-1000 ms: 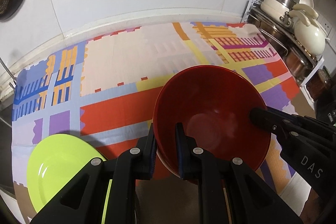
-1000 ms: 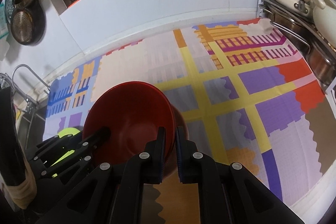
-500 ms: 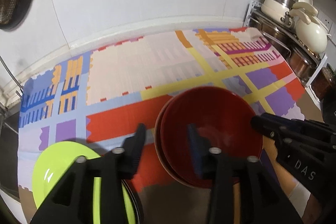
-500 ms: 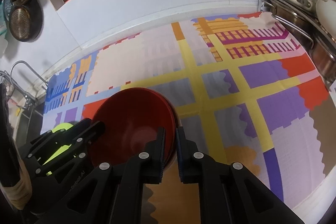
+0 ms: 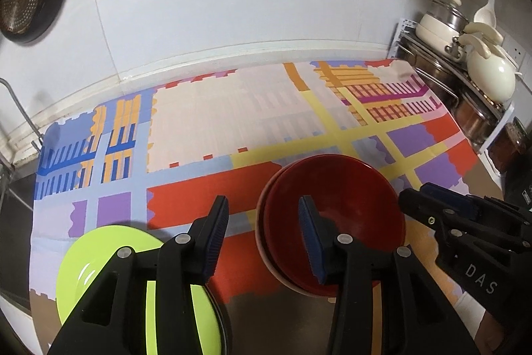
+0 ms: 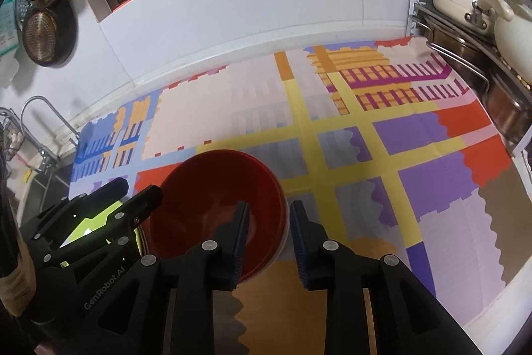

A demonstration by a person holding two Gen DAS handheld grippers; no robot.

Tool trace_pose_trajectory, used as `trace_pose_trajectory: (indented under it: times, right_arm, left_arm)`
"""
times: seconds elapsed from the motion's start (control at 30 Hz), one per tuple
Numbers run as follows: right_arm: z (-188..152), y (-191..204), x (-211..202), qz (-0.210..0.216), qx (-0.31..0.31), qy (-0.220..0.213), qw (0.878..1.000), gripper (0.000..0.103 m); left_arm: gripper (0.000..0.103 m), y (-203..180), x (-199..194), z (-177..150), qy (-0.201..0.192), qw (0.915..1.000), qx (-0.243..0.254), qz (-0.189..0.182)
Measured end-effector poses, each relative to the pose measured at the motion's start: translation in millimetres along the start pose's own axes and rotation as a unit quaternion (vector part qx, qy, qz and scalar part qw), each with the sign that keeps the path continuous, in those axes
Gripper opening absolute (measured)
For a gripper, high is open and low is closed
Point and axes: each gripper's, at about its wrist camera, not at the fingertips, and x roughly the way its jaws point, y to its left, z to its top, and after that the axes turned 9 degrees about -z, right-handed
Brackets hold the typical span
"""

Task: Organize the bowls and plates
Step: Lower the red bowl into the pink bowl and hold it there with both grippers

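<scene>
A red bowl [image 5: 335,215] [image 6: 212,198] sits nested in a second bowl on the patterned cloth [image 5: 232,122]. My left gripper [image 5: 262,222] is open, its fingers straddling the bowl's left rim without touching it. My right gripper [image 6: 268,222] straddles the right rim. Its jaws are opening, and there is a gap between the pads and the rim. Each gripper also shows in the other view: the right gripper [image 5: 429,205] and the left gripper [image 6: 136,198]. A lime-green plate [image 5: 99,258] [image 6: 93,218] lies near the cloth's front left corner, partly under my left gripper.
A rack of steel pots [image 5: 465,108] with a cream kettle [image 5: 488,75] stands at the right edge. A sink with a faucet [image 6: 36,108] lies to the left. The white wall [image 5: 232,22] closes the back, with a strainer [image 6: 43,39] hanging on it.
Both grippers have let go of the red bowl's rim, the left opening first and then the right. The bowl now rests in the lower bowl on the cloth.
</scene>
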Motion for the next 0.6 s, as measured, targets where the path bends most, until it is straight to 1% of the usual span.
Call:
trace_pose_trajectory:
  times: [0.1, 0.23, 0.37, 0.53, 0.6]
  right_arm:
    - [1, -2, 3, -0.006, 0.004, 0.001, 1.0, 0.027]
    - [1, -5, 12, -0.013, 0.012, 0.013, 1.0, 0.027]
    - [1, -9, 26, -0.012, 0.025, 0.04, 0.999, 0.027]
    - [-1, -13, 42, 0.002, 0.041, 0.073, 0.997, 0.027]
    - [-3, -15, 48, 0.006, 0.045, 0.085, 0.995, 0.027]
  left_arm:
    - [0.044, 5, 4, 0, 0.008, 0.9999, -0.008, 0.005]
    - [0.044, 13, 15, -3, 0.031, 0.9992, -0.024, 0.01]
    - [0.044, 16, 28, -4, 0.066, 0.9969, -0.04, -0.013]
    - [0.043, 16, 43, -7, 0.094, 0.994, -0.052, -0.024]
    - [0.036, 16, 48, -9, 0.106, 0.992, -0.061, -0.031]
